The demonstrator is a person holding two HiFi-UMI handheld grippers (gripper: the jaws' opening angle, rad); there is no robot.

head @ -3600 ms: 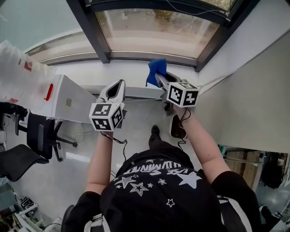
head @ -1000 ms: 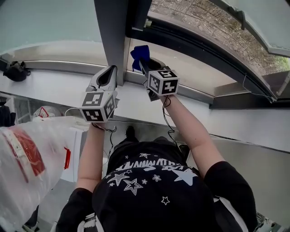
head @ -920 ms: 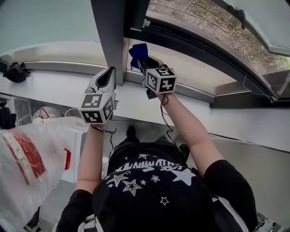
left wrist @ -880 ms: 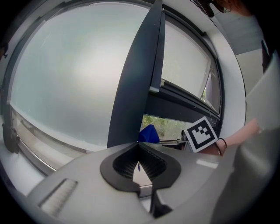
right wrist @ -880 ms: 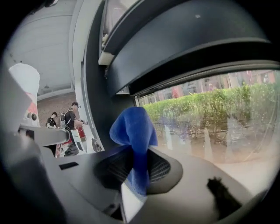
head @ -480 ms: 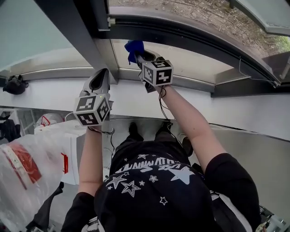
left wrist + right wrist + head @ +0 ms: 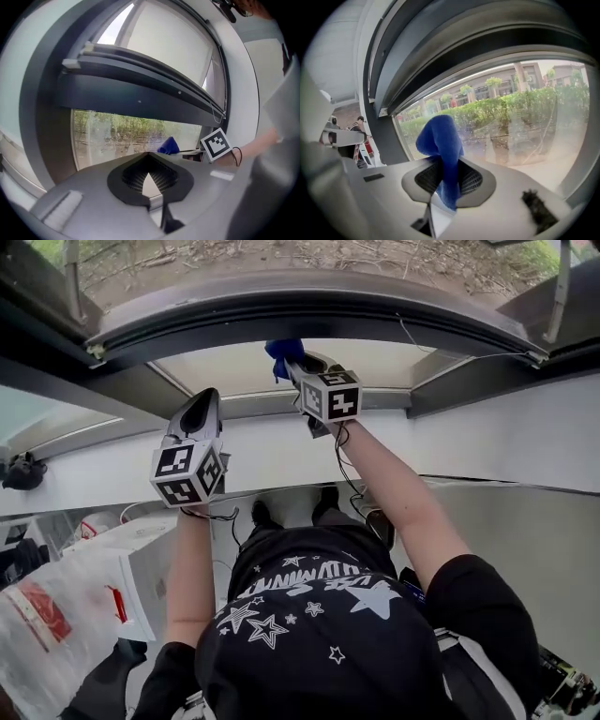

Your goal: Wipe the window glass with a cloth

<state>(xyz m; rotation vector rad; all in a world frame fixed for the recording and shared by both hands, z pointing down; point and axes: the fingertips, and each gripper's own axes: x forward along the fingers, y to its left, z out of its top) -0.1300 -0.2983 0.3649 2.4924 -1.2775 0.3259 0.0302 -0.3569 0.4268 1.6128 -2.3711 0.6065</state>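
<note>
Clamping cloth [image 7: 279, 350], right tongs [image 7: 293, 362] shifted along glass [image 7: 220, 367] — left tongs [image 7: 207, 397] closed.

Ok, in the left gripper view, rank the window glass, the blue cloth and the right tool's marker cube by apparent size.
1. window glass, clearly largest.
2. marker cube, only slightly ahead of the next.
3. blue cloth; these last two look nearly alike, so their order is unsure.

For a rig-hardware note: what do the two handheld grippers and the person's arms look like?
The left gripper and right gripper are light grey tapering shells with dark ribbed pads. Each carries a white cube of black square markers, and a thin black cable trails from each. The person wears a black short-sleeved shirt printed with white stars.
</note>
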